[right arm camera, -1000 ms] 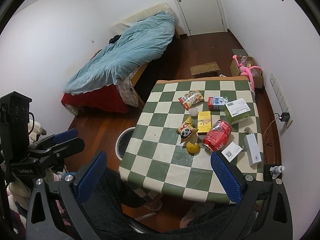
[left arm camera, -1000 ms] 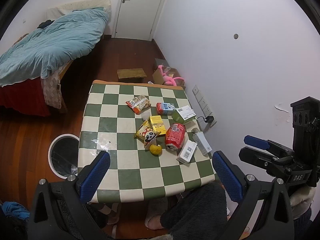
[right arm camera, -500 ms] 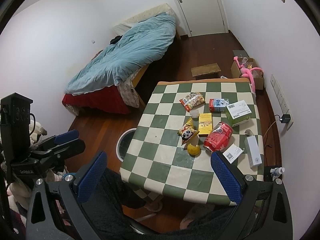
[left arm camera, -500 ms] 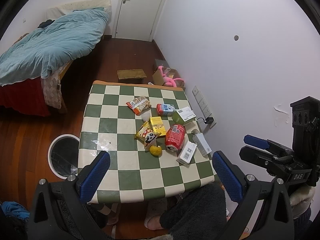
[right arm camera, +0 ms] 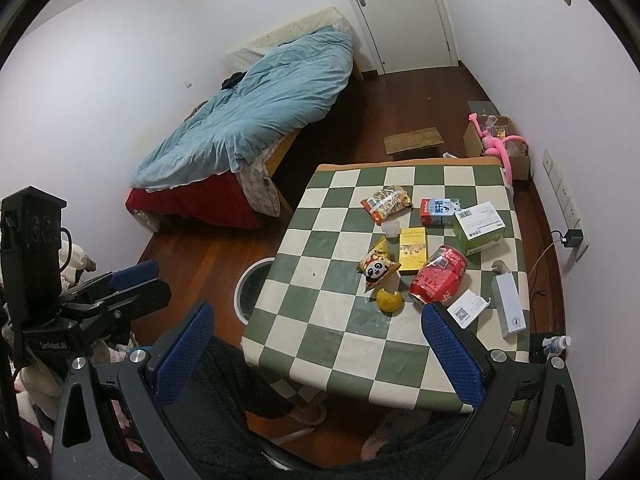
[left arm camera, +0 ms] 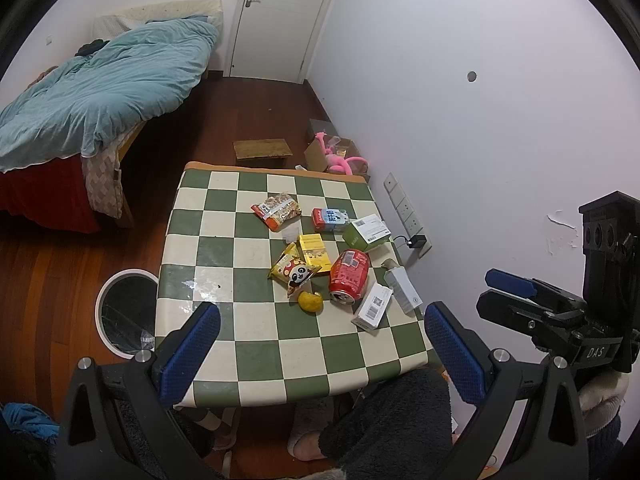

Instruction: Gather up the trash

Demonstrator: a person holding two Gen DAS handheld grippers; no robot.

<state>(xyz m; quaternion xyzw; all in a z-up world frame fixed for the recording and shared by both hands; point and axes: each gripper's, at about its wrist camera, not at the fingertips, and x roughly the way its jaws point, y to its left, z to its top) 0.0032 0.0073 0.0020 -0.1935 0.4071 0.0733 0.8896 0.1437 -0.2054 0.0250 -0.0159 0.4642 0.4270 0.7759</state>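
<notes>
Both tools have drifted slightly; trash on the desk (left arm camera: 208, 248) looks unmoved.
Left tool (left arm camera: 320, 344) and right tool (right arm camera: 316, 344) hang wide apart, empty, above red can (left arm camera: 349, 276), panda packet (left arm camera: 294, 272) and peel (left arm camera: 310, 301).

R gripper (right arm camera: 316, 354) pulled back slightly from table (right arm camera: 320, 276); L unchanged.

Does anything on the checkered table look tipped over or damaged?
Yes. The red soda can lies on its side instead of standing, beside a piece of orange peel. A wet-looking smear shines near the table's left edge.
</notes>
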